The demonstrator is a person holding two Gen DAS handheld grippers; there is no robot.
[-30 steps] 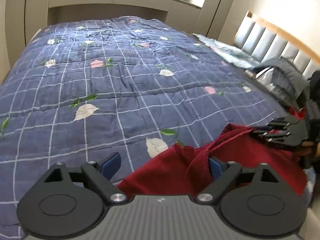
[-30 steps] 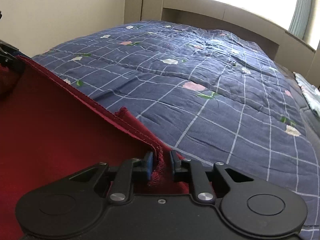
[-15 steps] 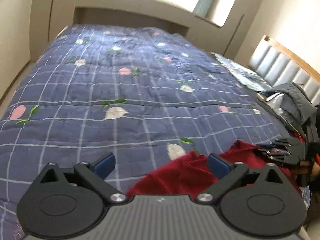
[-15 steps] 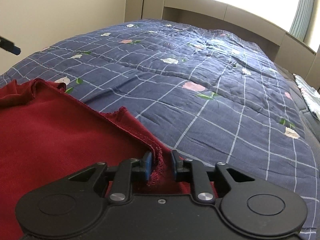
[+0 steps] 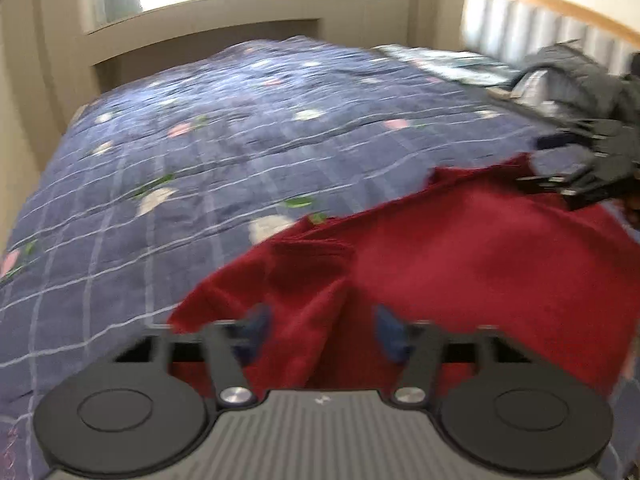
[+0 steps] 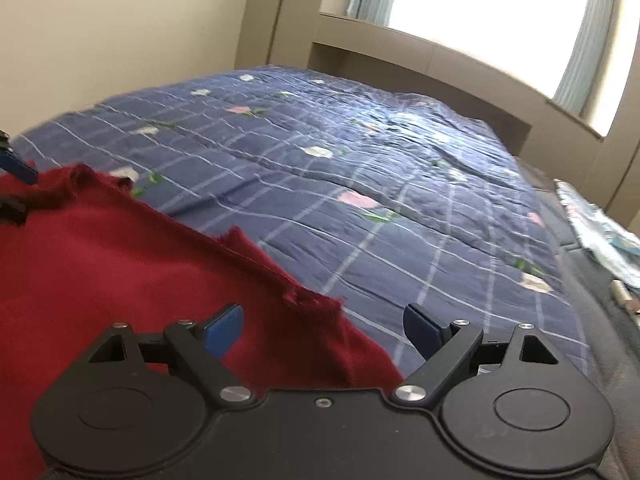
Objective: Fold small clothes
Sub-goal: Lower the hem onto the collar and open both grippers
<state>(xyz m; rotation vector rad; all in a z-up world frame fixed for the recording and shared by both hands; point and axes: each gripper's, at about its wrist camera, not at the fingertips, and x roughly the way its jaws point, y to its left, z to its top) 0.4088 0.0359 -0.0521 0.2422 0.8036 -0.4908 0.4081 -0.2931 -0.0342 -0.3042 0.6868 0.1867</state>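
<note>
- Red cloth lies spread on the near part of a bed, on a blue checked quilt printed with small pink and white flowers.
- In the left wrist view the picture is blurred; the left tool sits low over a raised fold of the cloth, which stands between its two blue pads.
- Its jaws have just been closing, yet a gap shows on each side of the fold, so the pads do not look to be pressing on it.
- The right tool has just been opening and now stands wide, with the frayed corner of the cloth lying loose between the pads and touching neither.
- From the left wrist view, the right tool shows at the far right edge of the cloth.
- A grey jacket lies at the head of the bed beside a padded headboard.
- A light patterned sheet lies at the right side of the bed in the right wrist view.
</note>
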